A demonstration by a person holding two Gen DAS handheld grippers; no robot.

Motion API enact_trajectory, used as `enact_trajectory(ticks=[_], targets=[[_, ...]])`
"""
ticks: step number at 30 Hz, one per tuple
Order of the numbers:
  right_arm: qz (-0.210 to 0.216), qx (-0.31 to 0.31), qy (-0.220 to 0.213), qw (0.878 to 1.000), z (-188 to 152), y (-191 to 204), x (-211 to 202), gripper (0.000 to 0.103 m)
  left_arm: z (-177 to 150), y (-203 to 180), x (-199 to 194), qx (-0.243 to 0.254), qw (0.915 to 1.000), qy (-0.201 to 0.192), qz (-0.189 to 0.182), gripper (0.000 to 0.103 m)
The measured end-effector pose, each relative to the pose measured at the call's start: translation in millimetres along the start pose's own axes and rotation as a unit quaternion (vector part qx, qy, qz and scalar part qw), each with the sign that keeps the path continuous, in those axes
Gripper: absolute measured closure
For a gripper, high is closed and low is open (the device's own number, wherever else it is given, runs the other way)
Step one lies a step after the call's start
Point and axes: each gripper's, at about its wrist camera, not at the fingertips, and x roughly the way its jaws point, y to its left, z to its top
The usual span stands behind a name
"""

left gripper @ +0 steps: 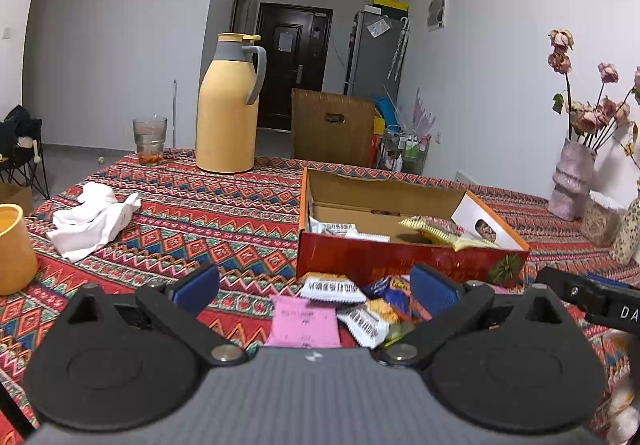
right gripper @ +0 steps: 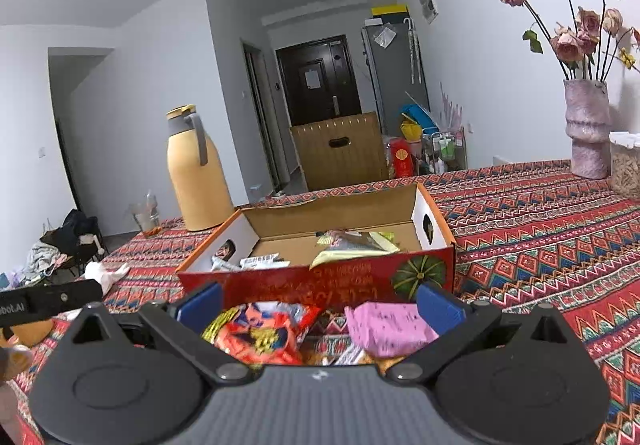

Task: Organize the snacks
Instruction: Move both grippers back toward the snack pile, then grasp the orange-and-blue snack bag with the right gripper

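On the left, the left tongs (left gripper: 314, 287) hang spread and empty over the snack pile (left gripper: 344, 309) on the bench (left gripper: 224, 213), just before the red box (left gripper: 408, 261), which already holds some packets. To the right, the right tongs (right gripper: 318, 303) are likewise spread, above an orange bag (right gripper: 260, 333) and pink packet (right gripper: 390, 327). Both tongs crowd one heap, so they could collide or scatter slippery wrappers. Only the left view shows the white cloth (left gripper: 92, 219) clearly; only the right shows the whole vase (right gripper: 586, 127).
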Motion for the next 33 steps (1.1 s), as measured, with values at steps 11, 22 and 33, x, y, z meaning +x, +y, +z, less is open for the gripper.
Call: enact_trajectory(ticks=[11, 22, 33], targets=[[0.026, -0.017, 0.020, 0.999, -7.4, 16.6, -10.9, 0.000, -6.8, 10.9, -19.1, -0.009, 0.9999, 0.005, 0.012, 0.000], [0.024, -0.035, 0.027, 0.999, -12.8, 23.4, -16.9, 0.000, -8.0, 12.7, -18.5, -0.016, 0.9997, 0.014, 0.009, 0.000], [0.039, -0.035, 0.042, 0.998, -7.8, 25.5, -2.7, 0.006, -7.8, 14.9, -6.8, -0.021, 0.9993, 0.028, 0.017, 0.000]])
